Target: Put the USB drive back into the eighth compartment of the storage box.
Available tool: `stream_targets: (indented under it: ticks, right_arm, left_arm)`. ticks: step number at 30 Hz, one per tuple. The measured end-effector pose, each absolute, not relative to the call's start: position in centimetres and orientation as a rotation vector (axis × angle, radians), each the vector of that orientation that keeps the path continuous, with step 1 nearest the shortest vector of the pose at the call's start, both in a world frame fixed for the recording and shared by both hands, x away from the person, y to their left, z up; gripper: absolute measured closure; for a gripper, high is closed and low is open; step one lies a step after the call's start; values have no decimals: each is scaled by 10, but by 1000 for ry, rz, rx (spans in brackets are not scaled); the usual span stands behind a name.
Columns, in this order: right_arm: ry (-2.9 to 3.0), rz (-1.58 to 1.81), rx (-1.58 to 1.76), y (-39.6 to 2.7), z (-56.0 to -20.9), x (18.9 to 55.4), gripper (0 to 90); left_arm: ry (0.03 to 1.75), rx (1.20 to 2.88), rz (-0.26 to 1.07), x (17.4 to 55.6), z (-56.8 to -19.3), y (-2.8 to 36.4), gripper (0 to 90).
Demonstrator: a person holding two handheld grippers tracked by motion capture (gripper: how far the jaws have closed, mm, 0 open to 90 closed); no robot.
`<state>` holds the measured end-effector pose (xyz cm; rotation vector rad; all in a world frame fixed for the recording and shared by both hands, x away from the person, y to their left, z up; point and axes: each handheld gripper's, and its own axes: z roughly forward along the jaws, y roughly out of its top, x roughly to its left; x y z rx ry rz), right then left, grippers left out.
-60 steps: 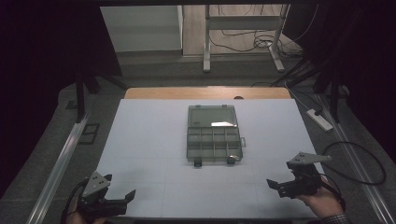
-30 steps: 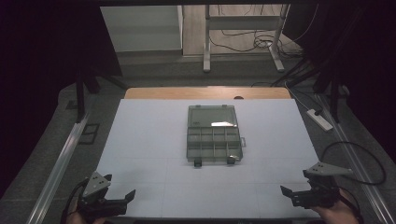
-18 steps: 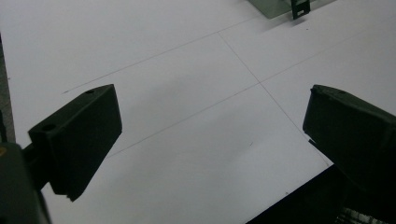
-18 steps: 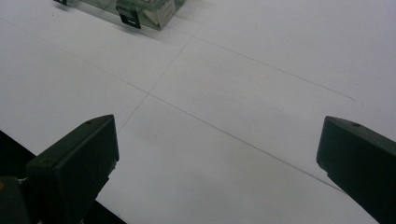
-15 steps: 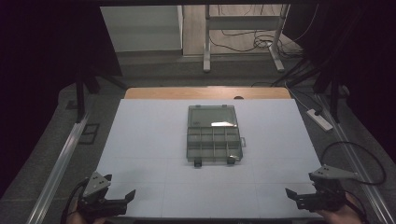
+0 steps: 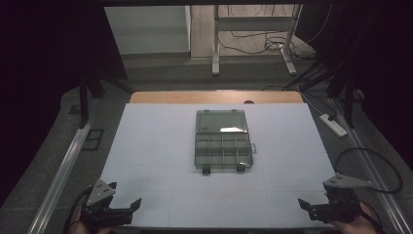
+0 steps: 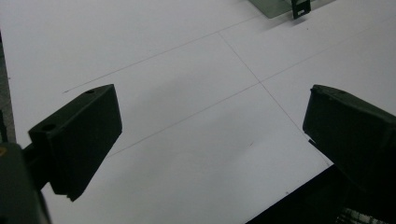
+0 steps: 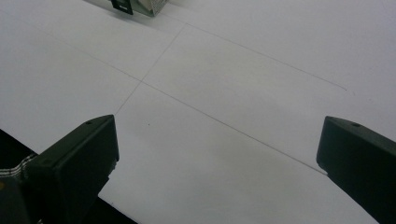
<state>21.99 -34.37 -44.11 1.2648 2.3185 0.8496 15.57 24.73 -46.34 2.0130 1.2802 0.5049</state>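
At the near left corner of the white-topped desk (image 6: 160, 146), the left claw (image 6: 127, 207) hovers with jaws spread wide and empty. At the near right corner, the right claw (image 6: 308, 206) is likewise wide open, holding nothing. Farther off, near the desk's middle, lies a clear grey plastic compartment box (image 6: 222, 140), lid opened toward the far edge, well apart from both claws.
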Motion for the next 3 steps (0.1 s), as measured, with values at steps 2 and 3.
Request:
stream_targets:
  ticks: [2,3]
  right_arm:
    - [2321,844,1263,-343,-441,220,0]
    - [2323,840,1261,-343,-442,220,0]
  left_arm:
    - [1278,2013,505,156,-463,247,48]
    - [1279,2015,506,156,-463,247,48]
